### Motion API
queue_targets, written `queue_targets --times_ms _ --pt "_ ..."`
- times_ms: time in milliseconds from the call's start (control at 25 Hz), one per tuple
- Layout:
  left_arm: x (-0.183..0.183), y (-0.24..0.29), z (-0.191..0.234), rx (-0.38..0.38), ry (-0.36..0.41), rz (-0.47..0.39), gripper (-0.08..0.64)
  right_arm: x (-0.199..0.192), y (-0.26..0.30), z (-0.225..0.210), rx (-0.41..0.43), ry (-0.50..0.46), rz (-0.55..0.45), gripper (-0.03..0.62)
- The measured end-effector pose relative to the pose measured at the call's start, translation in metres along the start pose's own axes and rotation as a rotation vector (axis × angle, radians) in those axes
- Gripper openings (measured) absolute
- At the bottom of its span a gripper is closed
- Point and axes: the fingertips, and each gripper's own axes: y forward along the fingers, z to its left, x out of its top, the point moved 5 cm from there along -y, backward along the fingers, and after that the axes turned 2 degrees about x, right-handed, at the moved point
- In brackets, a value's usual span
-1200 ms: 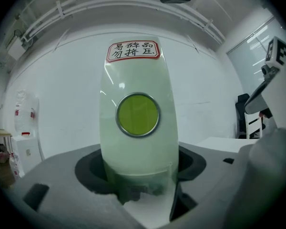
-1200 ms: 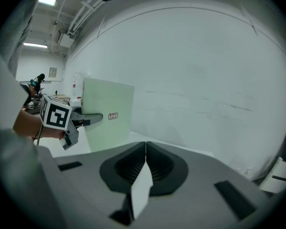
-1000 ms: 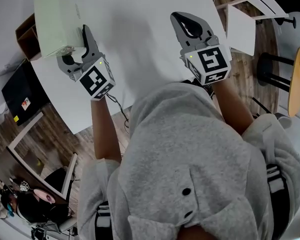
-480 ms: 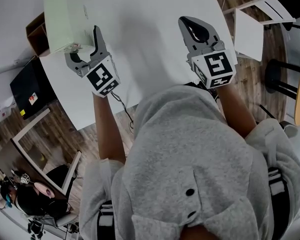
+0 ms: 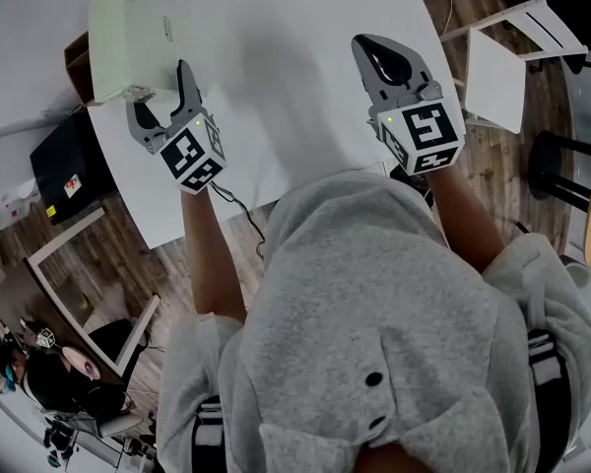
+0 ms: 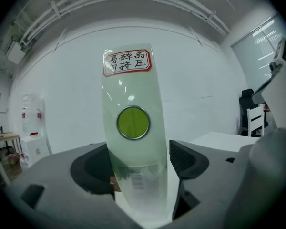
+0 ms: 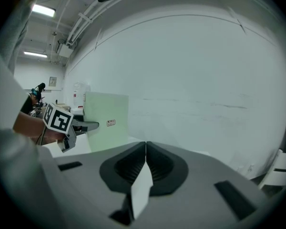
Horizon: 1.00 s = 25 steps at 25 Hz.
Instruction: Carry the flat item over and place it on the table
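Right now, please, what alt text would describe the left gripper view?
A pale green flat box stands on edge between the left gripper's jaws, which have just been opening. It bears a red-bordered label and a round green sticker.

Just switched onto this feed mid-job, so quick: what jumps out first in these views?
The pale green flat item stands upright at the white table's left edge, a red-bordered label near its top, between the left tongs, whose jaws have just been opening. The right tongs, shut and empty, hang over the table nearer the middle.
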Motion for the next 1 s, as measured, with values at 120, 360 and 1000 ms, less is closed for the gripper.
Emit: queue_targets --times_ms 120,360,1000 --pt "0.005 -0.004 0.001 0.015 0.015 0.002 0.347 0.0 -0.004 -0.005 0.001 0.015 -0.011 0.026" --pt "0.01 -0.014 0.004 0.036 0.04 0.003 0.347 -0.001 -0.012 -0.006 0.004 0.026 -0.03 0.026" --pt "0.027 -0.07 -0.016 0.067 0.013 -0.02 0.347 -0.015 -0.068 -0.019 -0.004 0.036 -0.083 0.026"
